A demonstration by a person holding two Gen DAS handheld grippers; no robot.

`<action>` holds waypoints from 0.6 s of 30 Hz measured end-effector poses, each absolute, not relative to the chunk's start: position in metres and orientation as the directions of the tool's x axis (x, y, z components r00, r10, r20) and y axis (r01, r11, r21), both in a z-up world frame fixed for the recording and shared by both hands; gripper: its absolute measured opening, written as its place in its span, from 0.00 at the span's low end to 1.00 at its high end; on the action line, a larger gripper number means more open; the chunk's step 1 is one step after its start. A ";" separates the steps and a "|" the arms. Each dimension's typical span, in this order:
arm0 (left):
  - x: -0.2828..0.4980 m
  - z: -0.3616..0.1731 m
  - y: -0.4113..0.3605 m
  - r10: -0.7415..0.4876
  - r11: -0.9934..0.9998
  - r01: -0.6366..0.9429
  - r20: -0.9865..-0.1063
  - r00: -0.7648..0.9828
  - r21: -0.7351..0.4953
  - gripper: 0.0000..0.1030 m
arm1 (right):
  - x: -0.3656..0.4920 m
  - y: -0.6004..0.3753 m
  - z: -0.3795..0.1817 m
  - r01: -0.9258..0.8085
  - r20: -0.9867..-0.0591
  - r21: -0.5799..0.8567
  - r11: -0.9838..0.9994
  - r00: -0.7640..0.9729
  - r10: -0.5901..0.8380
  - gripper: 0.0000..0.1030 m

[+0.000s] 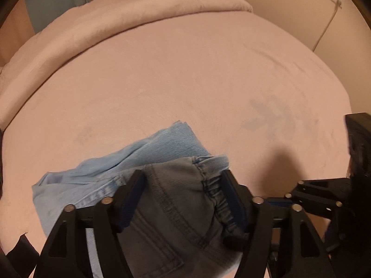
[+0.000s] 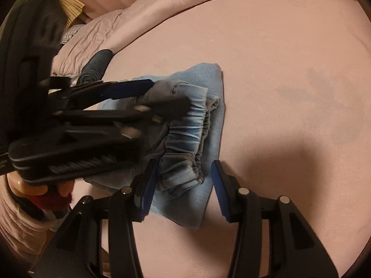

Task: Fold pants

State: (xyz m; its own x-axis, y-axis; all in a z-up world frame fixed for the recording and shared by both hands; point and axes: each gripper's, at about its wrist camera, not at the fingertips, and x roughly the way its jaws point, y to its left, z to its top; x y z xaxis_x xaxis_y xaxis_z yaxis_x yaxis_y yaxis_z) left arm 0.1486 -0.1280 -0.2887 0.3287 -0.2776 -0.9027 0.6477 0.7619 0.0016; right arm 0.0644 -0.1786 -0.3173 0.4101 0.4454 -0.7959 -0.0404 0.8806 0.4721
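Note:
Light blue denim pants (image 1: 162,146) lie folded in a small pile on the pink bed (image 1: 185,69). In the left wrist view my left gripper (image 1: 183,176) has its jaws wide apart, with the elastic waistband (image 1: 215,192) bunched between them; I cannot tell if it grips. In the right wrist view the pants (image 2: 208,125) lie ahead with the gathered waistband (image 2: 185,139) on top. My right gripper (image 2: 183,176) is open, its blue-padded fingers (image 2: 218,185) on either side of the waistband's near end. The left gripper (image 2: 171,95) comes in from the left over the pile.
A rolled pink duvet (image 1: 116,30) lies along the far side of the bed. A beige wall with a white cable (image 1: 324,30) is at the right. A dark faint stain (image 1: 269,118) marks the sheet to the right of the pants.

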 end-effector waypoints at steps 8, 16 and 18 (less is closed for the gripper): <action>0.143 -0.255 -0.096 -0.390 0.783 0.613 -0.851 0.351 -0.106 0.71 | 0.055 -0.192 -0.291 -0.039 -0.767 0.477 0.878 0.470 0.438 0.47; 0.124 -0.231 -0.026 -0.396 0.842 0.524 -0.807 0.437 -0.129 0.71 | 0.059 -0.198 -0.262 -0.049 -0.719 0.469 0.882 0.559 0.413 0.49; 0.120 -0.231 -0.014 -0.392 0.857 0.495 -0.808 0.440 -0.146 0.71 | 0.060 -0.199 -0.263 -0.042 -0.713 0.494 0.868 0.553 0.432 0.56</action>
State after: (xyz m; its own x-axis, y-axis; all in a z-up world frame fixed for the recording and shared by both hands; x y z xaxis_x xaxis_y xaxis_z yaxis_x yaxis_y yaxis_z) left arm 0.1196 -0.0141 -0.2312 0.4396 -0.3917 -0.8083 0.4950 0.8566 -0.1459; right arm 0.0601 -0.1989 -0.2634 0.5526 0.4321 -0.7127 -0.0418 0.8684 0.4942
